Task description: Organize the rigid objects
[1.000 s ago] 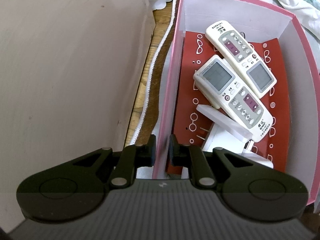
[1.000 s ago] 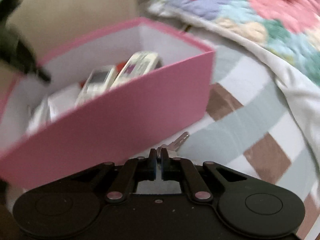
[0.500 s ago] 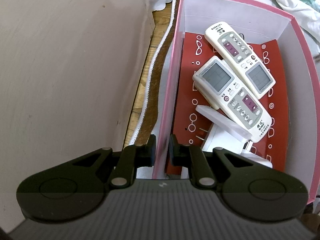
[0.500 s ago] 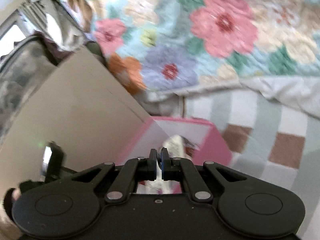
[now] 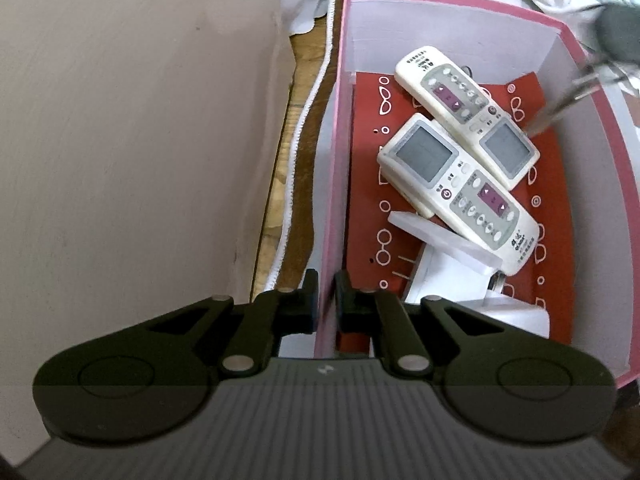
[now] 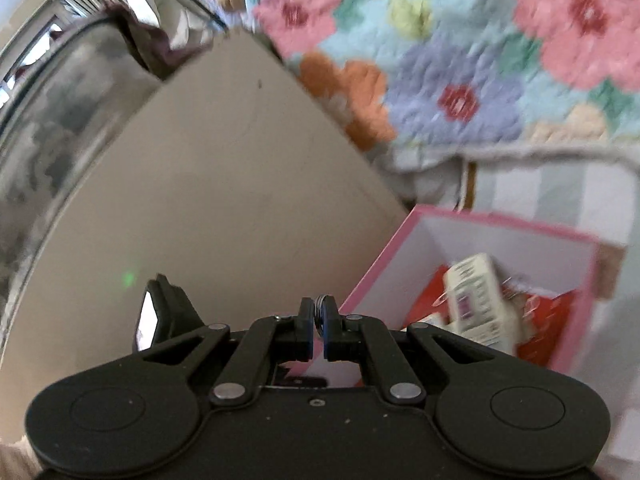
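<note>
My left gripper point(image 5: 326, 300) is clamped on the near left wall of the pink box point(image 5: 334, 168), one finger outside, one inside, pads tight against the cardboard.

Box contents, left wrist view: two cream remotes lie diagonally on the red patterned liner point(image 5: 560, 208). The upper remote point(image 5: 466, 110) has its screen end toward the right wall; the lower remote point(image 5: 456, 192) lies just beside it, touching along one edge, screen end toward the left. The lower remote's button end rests on a white plug adapter point(image 5: 452, 276) at the near end of the box.

My right gripper point(image 6: 319, 320) is closed on a small metal key ring point(image 6: 321, 307); the coils show between the fingertips. From the left wrist camera the key point(image 5: 560, 106) hangs blurred over the far right corner of the box, above the upper remote's screen end, not touching it as far as I can tell.

Right wrist view is motion-blurred. Box sits low right, beside a beige panel point(image 6: 224, 208); floral quilt point(image 6: 480, 48) beyond. Striped bedsheet point(image 6: 552, 192) under the box.
</note>
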The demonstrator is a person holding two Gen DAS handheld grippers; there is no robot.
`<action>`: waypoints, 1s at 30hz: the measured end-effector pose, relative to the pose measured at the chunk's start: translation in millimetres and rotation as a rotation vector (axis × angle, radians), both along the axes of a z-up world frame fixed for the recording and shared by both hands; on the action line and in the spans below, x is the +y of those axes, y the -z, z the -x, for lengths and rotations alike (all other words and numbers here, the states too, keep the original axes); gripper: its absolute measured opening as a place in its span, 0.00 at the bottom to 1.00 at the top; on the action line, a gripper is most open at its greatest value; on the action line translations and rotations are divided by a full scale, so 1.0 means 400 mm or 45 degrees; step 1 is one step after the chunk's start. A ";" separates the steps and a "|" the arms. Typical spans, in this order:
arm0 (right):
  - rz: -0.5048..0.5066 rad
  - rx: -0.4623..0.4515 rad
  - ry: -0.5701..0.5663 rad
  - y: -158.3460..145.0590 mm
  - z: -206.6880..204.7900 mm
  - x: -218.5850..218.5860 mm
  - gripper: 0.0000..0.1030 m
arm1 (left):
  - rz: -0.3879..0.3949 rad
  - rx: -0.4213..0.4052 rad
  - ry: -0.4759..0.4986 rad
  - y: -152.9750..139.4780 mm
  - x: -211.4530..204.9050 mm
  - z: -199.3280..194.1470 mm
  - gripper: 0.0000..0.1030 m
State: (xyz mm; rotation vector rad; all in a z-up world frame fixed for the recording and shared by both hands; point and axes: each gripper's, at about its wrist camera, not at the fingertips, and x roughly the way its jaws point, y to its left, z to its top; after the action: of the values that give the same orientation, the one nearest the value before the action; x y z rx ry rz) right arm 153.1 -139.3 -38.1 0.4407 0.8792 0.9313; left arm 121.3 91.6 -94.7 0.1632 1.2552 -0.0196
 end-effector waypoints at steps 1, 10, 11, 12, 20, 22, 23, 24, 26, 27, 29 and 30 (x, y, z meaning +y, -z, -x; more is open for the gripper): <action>0.019 0.017 -0.005 0.014 -0.007 0.027 0.05 | 0.001 -0.001 0.004 0.001 0.000 -0.001 0.08; 0.245 0.114 0.006 0.127 -0.073 0.169 0.07 | 0.015 -0.024 0.033 0.004 0.002 0.009 0.07; 0.243 0.116 0.004 0.132 -0.077 0.173 0.07 | 0.017 -0.024 0.032 0.005 0.002 0.010 0.07; 0.232 0.120 0.002 0.135 -0.080 0.175 0.11 | 0.018 -0.023 0.033 0.006 0.002 0.011 0.07; 0.176 0.113 0.081 0.103 -0.068 0.094 0.23 | 0.028 -0.010 0.016 0.017 0.006 0.010 0.07; 0.181 0.103 0.109 0.088 -0.058 0.059 0.26 | 0.028 -0.008 0.013 0.017 0.005 0.010 0.07; 0.197 0.088 0.126 0.076 -0.049 0.037 0.28 | 0.028 -0.007 0.011 0.018 0.006 0.010 0.07; 0.212 0.074 0.140 0.067 -0.044 0.020 0.30 | 0.028 -0.006 0.010 0.018 0.005 0.010 0.07; 0.263 0.038 0.162 0.041 -0.021 -0.020 0.30 | 0.027 -0.004 0.007 0.018 0.006 0.009 0.07; 0.295 0.019 0.172 0.029 -0.013 -0.038 0.30 | 0.026 -0.003 0.004 0.017 0.005 0.008 0.07; 0.375 -0.021 0.189 0.007 0.005 -0.073 0.35 | 0.023 -0.002 0.001 0.017 0.005 0.008 0.07; 0.407 -0.034 0.197 0.003 0.011 -0.087 0.40 | 0.022 -0.002 -0.001 0.017 0.005 0.008 0.07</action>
State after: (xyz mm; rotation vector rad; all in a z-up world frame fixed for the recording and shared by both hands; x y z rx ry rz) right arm 148.6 -174.2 -39.5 0.2166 0.9368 0.6388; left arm 118.1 93.6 -101.5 0.1481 1.2530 -0.0297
